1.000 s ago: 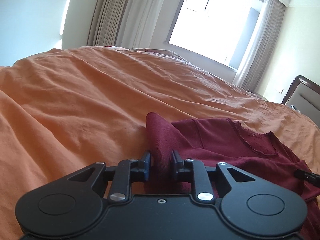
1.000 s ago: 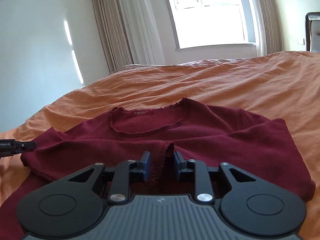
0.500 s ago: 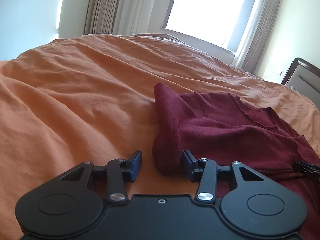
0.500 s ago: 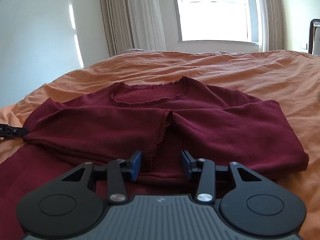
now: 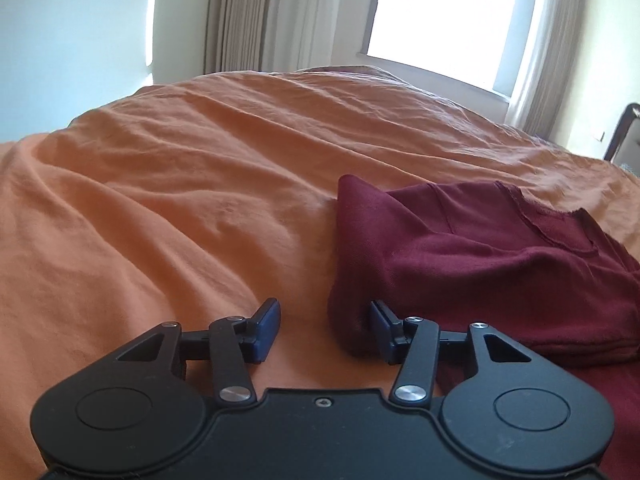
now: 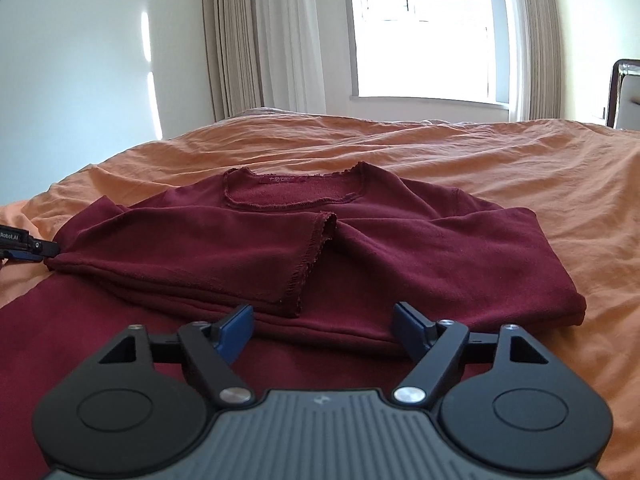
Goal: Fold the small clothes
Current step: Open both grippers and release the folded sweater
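A dark red long-sleeved top (image 6: 360, 248) lies on the orange bed cover (image 6: 520, 168), neckline far, both sleeves folded across its chest. My right gripper (image 6: 324, 328) is open and empty, just short of the left sleeve's cuff (image 6: 316, 256). My left gripper (image 5: 324, 328) is open at the top's left edge; the folded shoulder fold (image 5: 352, 264) lies between its jaws, touching the right pad, not clamped. The left gripper's tip also shows at the left edge of the right wrist view (image 6: 28, 246).
The orange cover (image 5: 180, 200) is wrinkled and spreads wide to the left and beyond the top. A window with curtains (image 6: 424, 32) stands behind the bed. A dark headboard (image 6: 624, 92) is at the far right.
Both grippers opened and let go of the top: the left released the shoulder fold, the right released the sleeve cuff. Both pulled back a little; the sleeve now lies flat.
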The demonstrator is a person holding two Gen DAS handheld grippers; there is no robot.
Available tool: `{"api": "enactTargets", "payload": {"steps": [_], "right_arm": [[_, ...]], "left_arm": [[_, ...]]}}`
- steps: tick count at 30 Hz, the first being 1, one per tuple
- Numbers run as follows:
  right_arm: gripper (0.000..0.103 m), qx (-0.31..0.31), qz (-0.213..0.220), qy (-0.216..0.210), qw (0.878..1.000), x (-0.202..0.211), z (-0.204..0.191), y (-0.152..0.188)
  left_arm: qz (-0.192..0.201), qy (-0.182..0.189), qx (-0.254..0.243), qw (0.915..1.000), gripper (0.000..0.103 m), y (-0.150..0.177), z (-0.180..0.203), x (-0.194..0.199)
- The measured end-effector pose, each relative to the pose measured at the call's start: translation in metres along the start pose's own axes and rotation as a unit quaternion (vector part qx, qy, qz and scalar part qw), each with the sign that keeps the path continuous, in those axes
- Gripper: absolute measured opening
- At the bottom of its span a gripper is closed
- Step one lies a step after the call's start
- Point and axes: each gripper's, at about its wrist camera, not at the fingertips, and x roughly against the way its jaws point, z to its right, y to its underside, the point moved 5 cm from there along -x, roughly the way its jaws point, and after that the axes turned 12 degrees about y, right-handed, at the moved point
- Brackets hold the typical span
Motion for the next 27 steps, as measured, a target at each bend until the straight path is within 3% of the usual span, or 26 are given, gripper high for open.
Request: {"api": "enactTargets", "payload": {"steps": [3, 8, 14, 18, 23, 27], "right_arm": [[0.093, 0.002, 0.016, -0.005, 1.0, 0.015, 0.002, -0.001], [0.103, 0.008, 0.034, -0.01, 0.999, 0.05, 0.008, 0.003], [0.103, 0.049, 0.052, -0.01, 0.997, 0.101, 0.016, 0.028], [0.103, 0.083, 0.072, 0.002, 0.994, 0.136, 0.019, 0.051], [0.103, 0.112, 0.071, 0.027, 0.991, 0.175, 0.022, 0.092], [0.103, 0.129, 0.094, 0.04, 0.986, 0.204, 0.019, 0.121]], "left_arm": [[0.009, 0.0, -0.006, 0.9999, 0.053, -0.001, 0.002, 0.006], [0.022, 0.017, -0.023, 0.9994, 0.073, 0.005, 0.015, 0.029], [0.049, 0.017, -0.046, 0.9976, 0.098, 0.027, 0.038, 0.073], [0.061, 0.023, -0.063, 0.9959, 0.101, 0.055, 0.06, 0.104], [0.062, 0.058, -0.046, 0.9953, 0.102, 0.096, 0.085, 0.135], [0.074, 0.068, -0.044, 0.994, 0.102, 0.133, 0.103, 0.159]]}}
